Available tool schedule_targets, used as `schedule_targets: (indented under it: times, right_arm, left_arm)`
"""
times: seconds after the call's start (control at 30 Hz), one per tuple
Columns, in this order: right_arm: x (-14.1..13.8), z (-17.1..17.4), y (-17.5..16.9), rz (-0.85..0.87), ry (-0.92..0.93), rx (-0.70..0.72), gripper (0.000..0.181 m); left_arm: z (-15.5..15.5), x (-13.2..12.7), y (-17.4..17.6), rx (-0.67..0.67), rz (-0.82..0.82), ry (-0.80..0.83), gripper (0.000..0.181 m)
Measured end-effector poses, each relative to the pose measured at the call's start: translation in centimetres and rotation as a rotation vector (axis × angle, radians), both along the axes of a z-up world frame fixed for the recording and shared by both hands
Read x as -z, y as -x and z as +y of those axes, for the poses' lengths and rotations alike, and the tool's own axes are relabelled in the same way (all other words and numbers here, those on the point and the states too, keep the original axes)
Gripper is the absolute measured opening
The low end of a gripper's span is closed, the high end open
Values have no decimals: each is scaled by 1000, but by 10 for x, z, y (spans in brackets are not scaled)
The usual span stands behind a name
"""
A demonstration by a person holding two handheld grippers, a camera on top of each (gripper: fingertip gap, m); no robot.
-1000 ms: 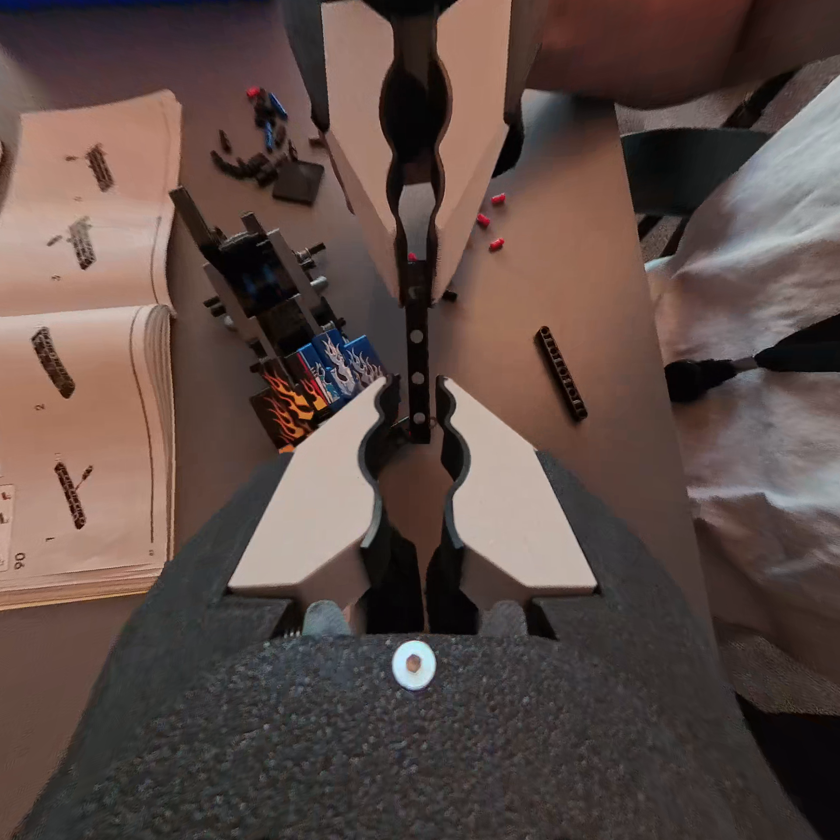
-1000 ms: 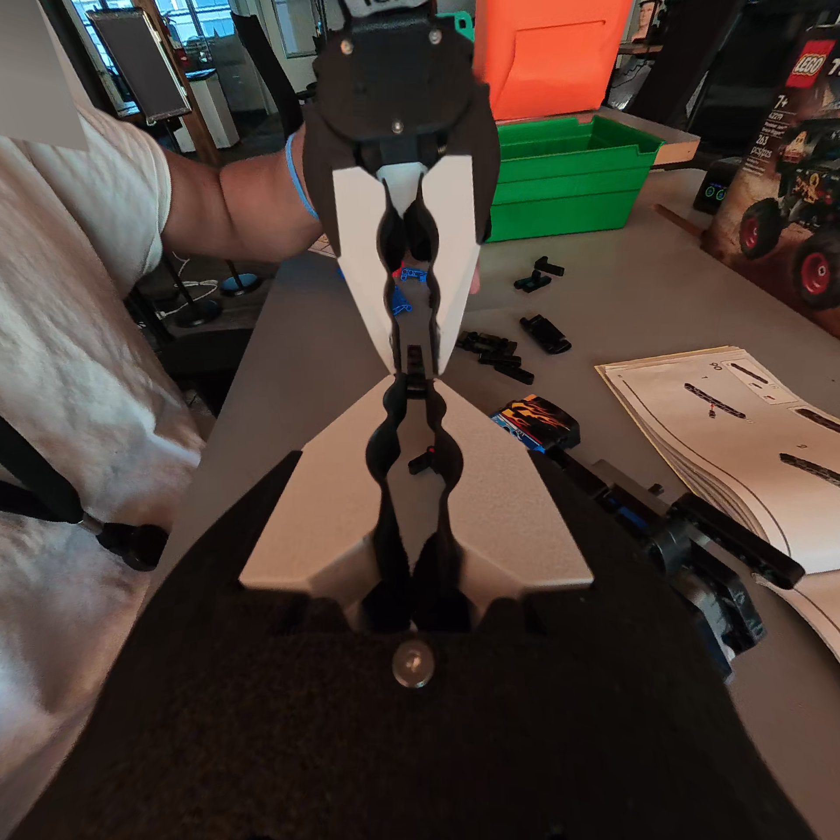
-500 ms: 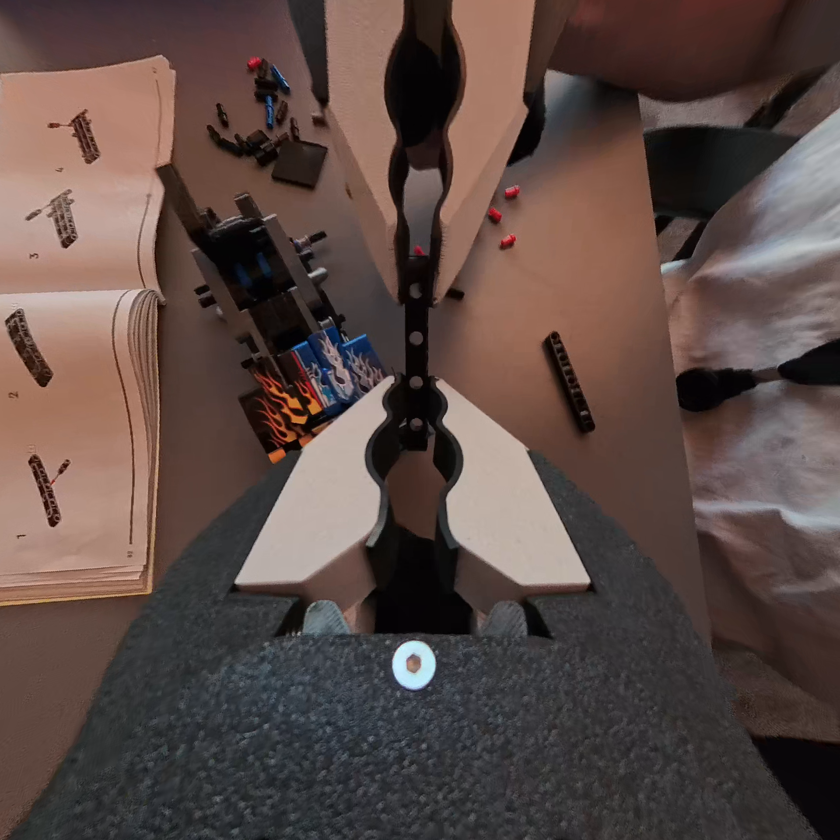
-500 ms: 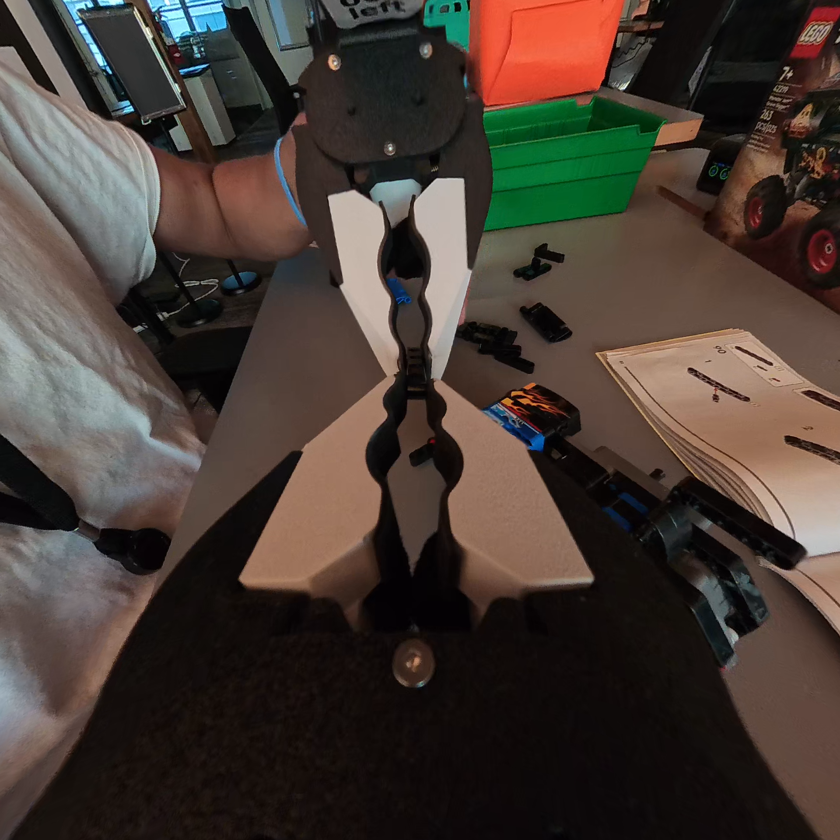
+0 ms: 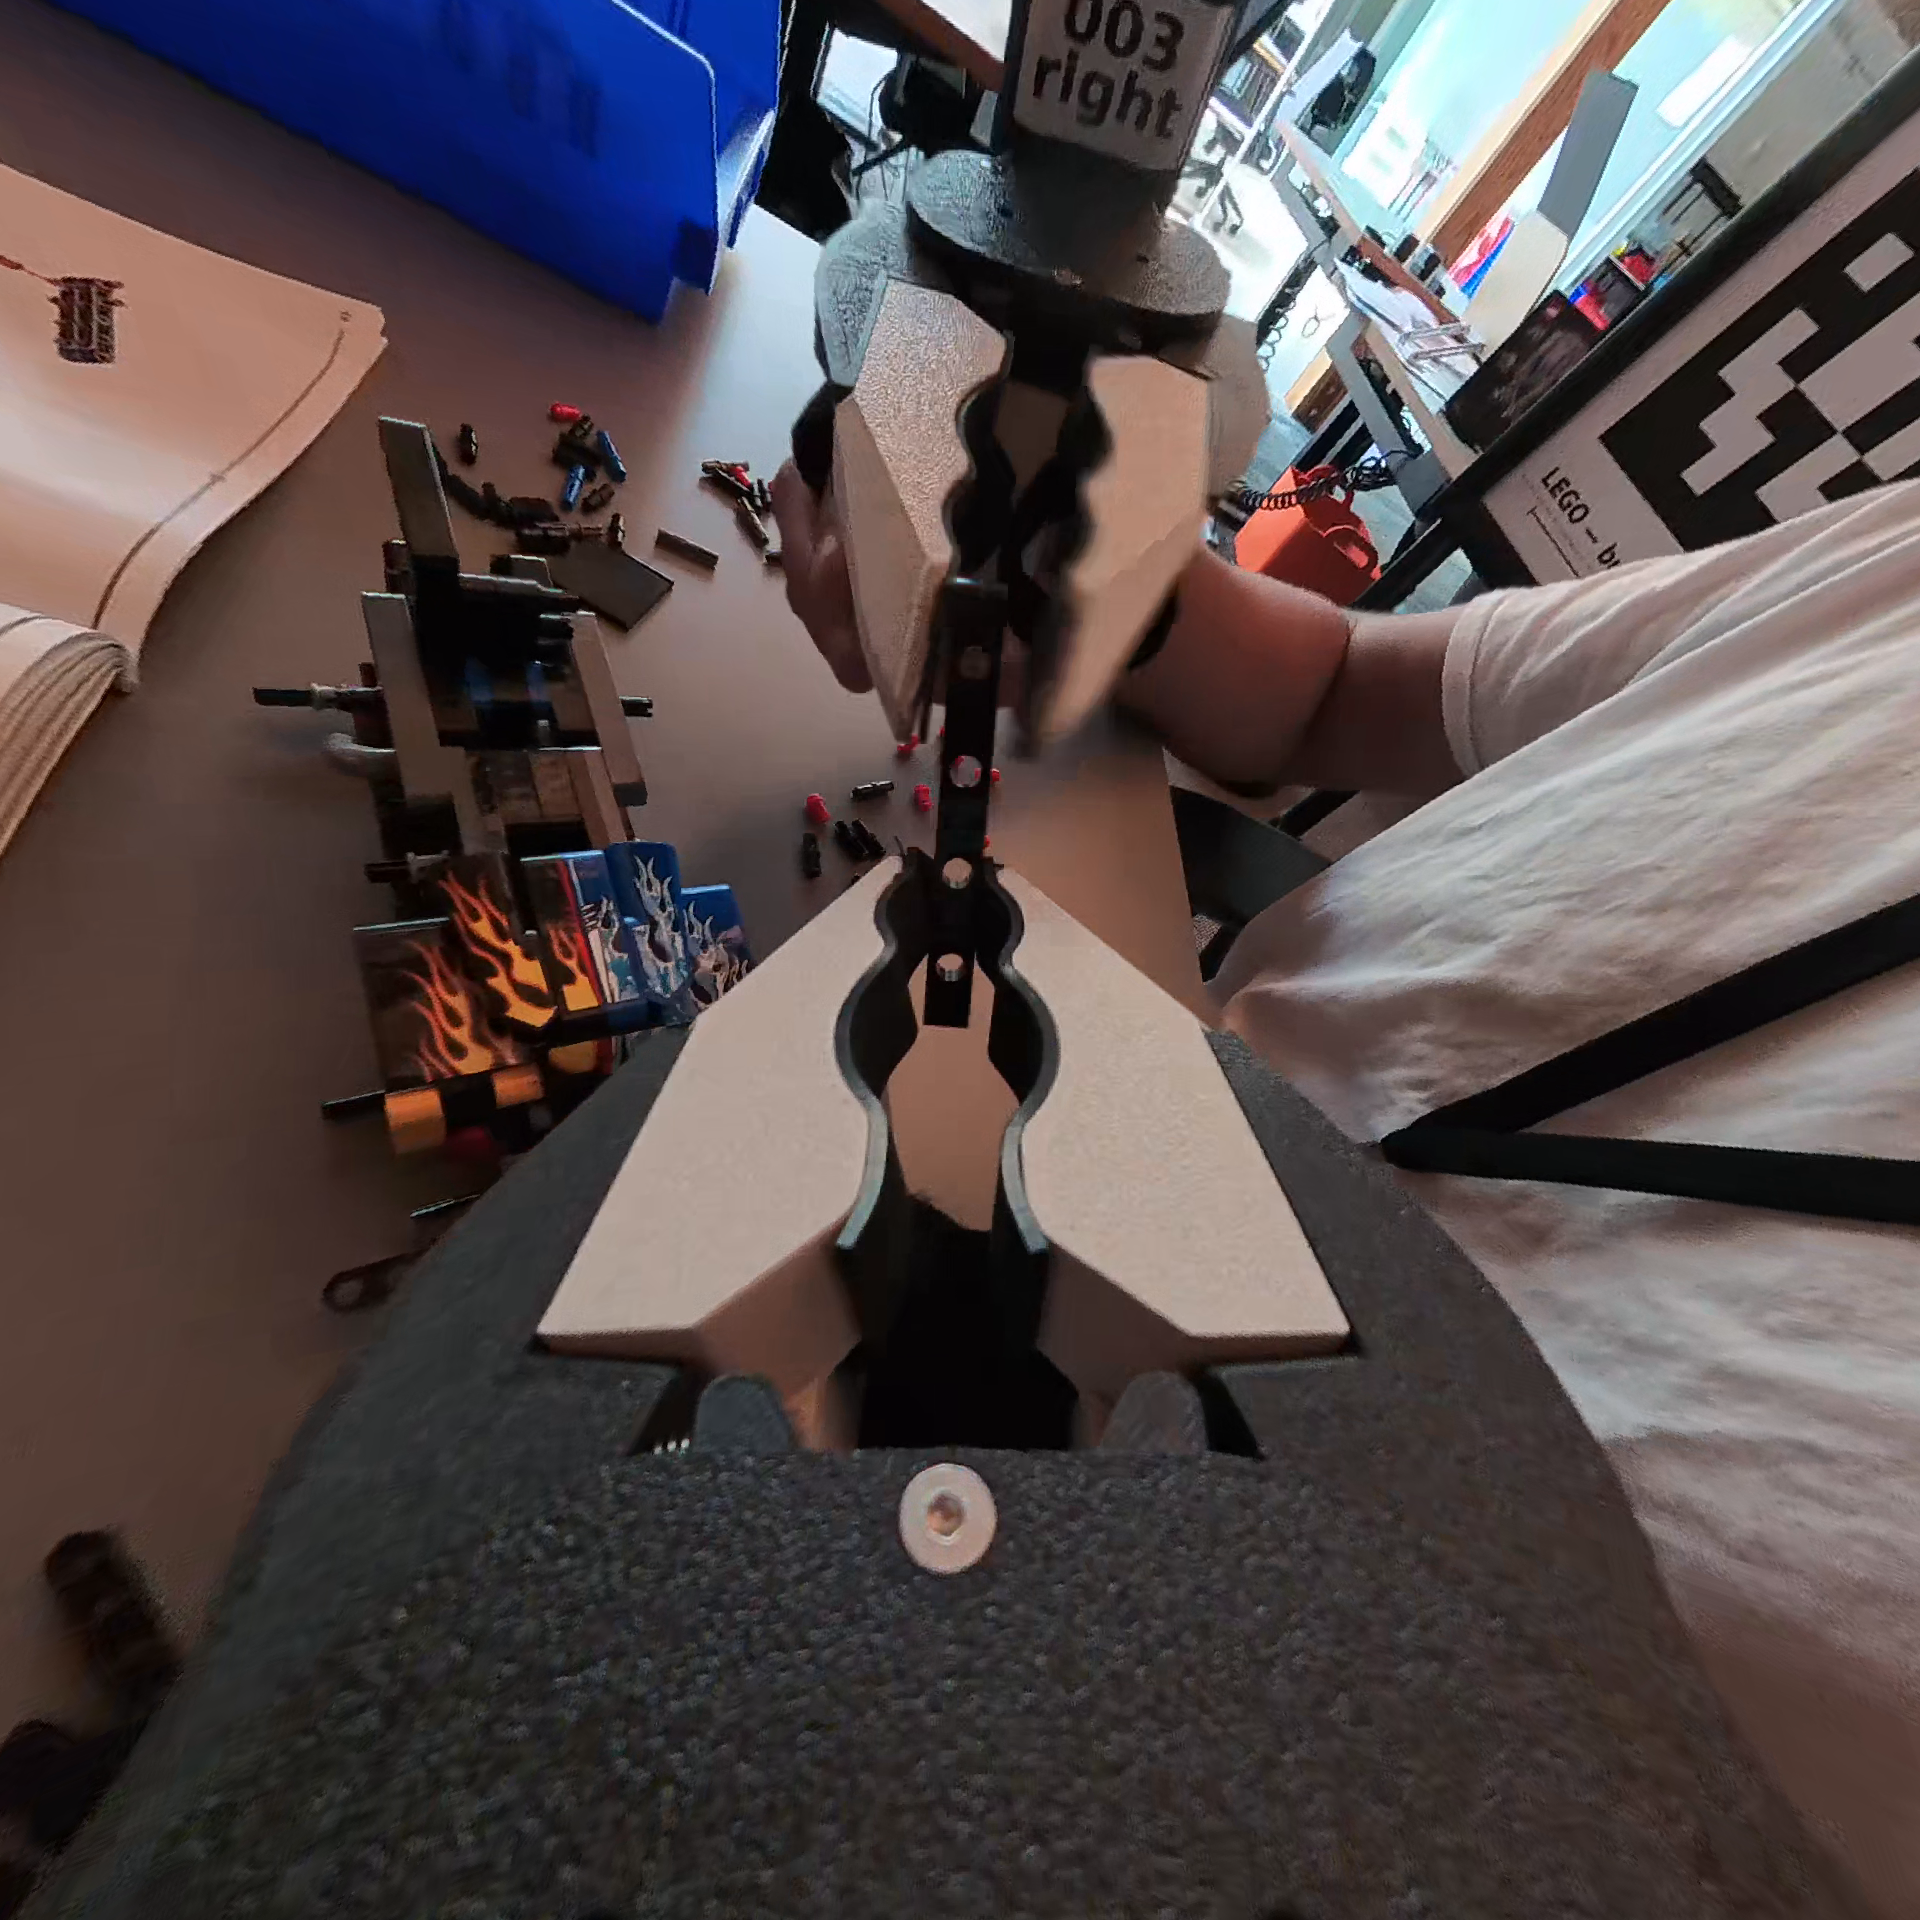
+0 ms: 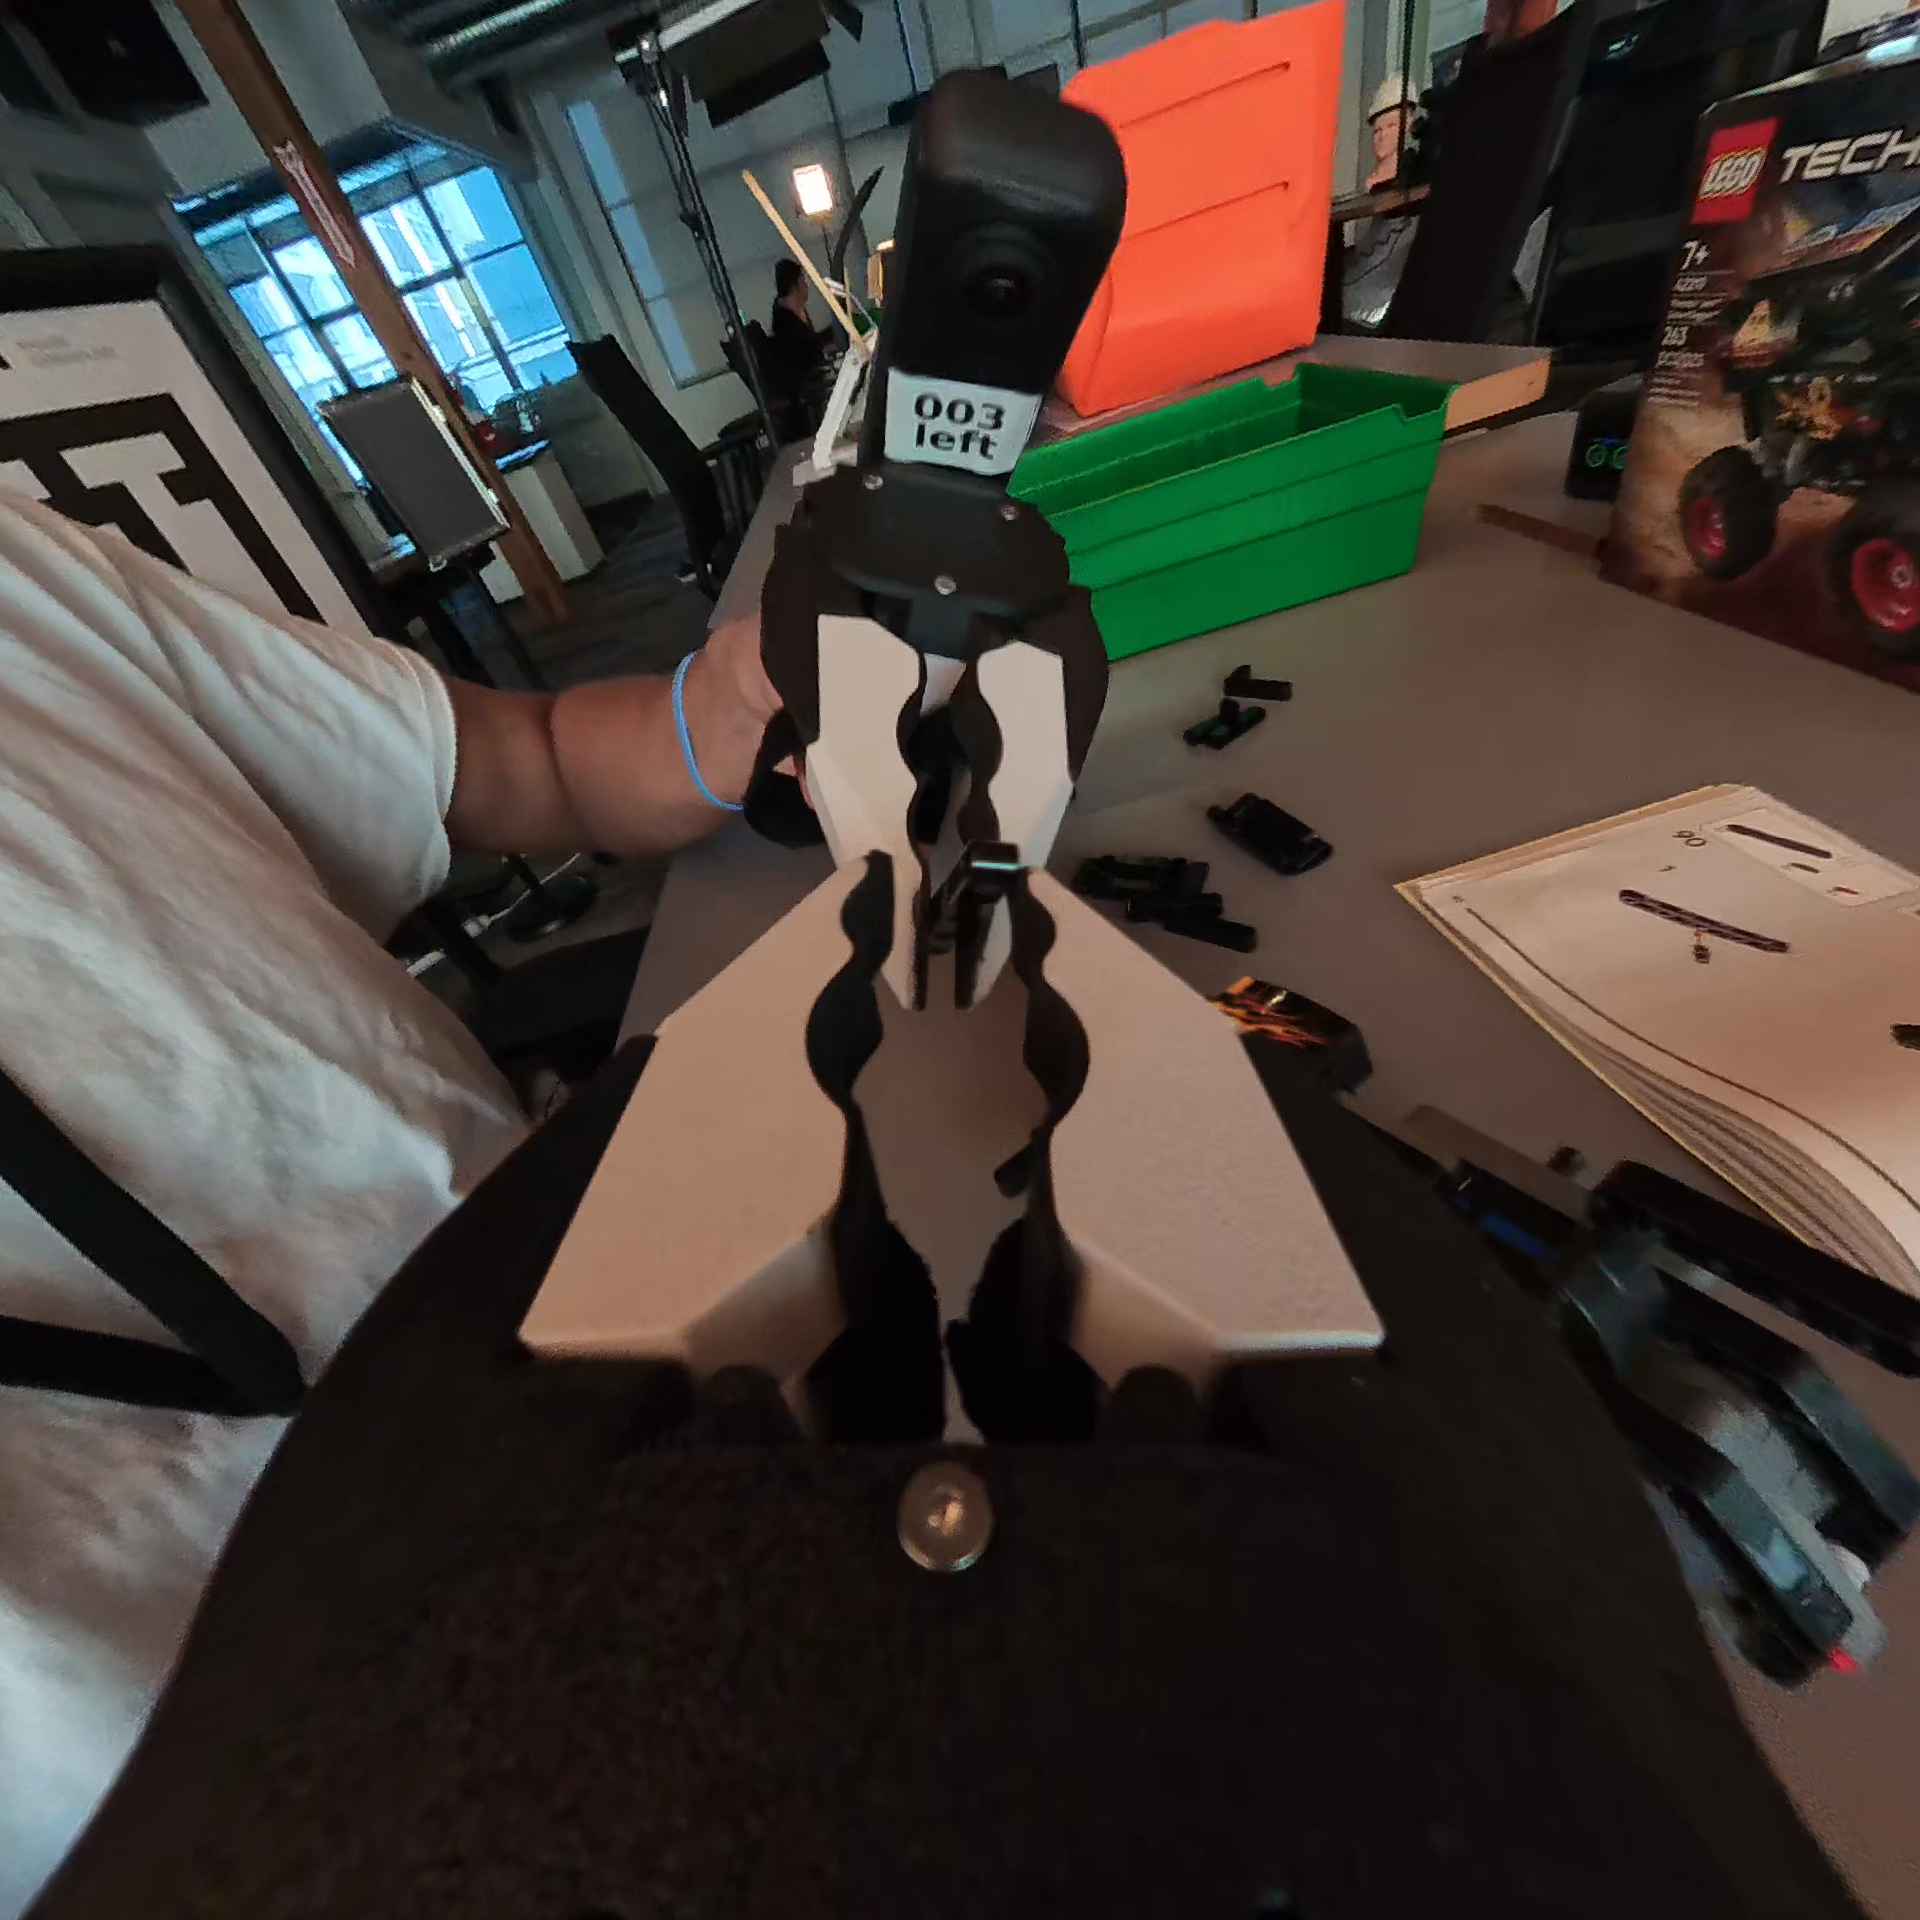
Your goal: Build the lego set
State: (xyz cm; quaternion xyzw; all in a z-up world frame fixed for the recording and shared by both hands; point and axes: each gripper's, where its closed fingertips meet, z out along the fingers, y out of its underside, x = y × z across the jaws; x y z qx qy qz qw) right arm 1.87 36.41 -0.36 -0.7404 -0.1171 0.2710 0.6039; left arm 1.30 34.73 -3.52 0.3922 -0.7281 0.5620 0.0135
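My left gripper (image 5: 953, 875) is shut on the lower end of a black beam with holes (image 5: 964, 774) and holds it upright above the table. The right gripper (image 5: 982, 707) faces it from above, its fingers spread either side of the beam's top end. In the right wrist view my right gripper (image 6: 951, 873) is open, and the beam's end (image 6: 985, 864) shows between its tips, in the left gripper (image 6: 935, 992). The partly built black model (image 5: 499, 748) with flame panels (image 5: 488, 997) lies left on the table; it also shows in the right wrist view (image 6: 1714, 1403).
An open instruction booklet (image 5: 156, 416) (image 6: 1714, 987) lies beside the model. Loose black pieces (image 5: 561, 488) (image 6: 1153, 894) and red pins (image 5: 914, 795) are scattered around. A blue bin (image 5: 468, 135), a green bin (image 6: 1247, 499) and the set's box (image 6: 1787, 364) stand at the table's far side. The grippers are tip to tip, or close to it.
My right gripper has opened and let go of the beam's top end. The left gripper stays shut on the beam. Both grippers have tilted up away from the table.
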Motion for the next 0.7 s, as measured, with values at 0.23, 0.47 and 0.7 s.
schedule_targets:
  times: [0.23, 0.47, 0.7]
  right_arm:
    - [-6, -5, -8, 103, -5, -47, 7]
    - [-4, -6, -6, 96, 9, -62, 7]
    - [3, -7, -3, 69, 49, -83, 7]
  left_arm:
    - [2, -13, -7, -73, -123, -2, 7]
    - [3, -13, -5, -75, -126, 19, 7]
    - [1, -7, -1, -42, -114, 4, 7]
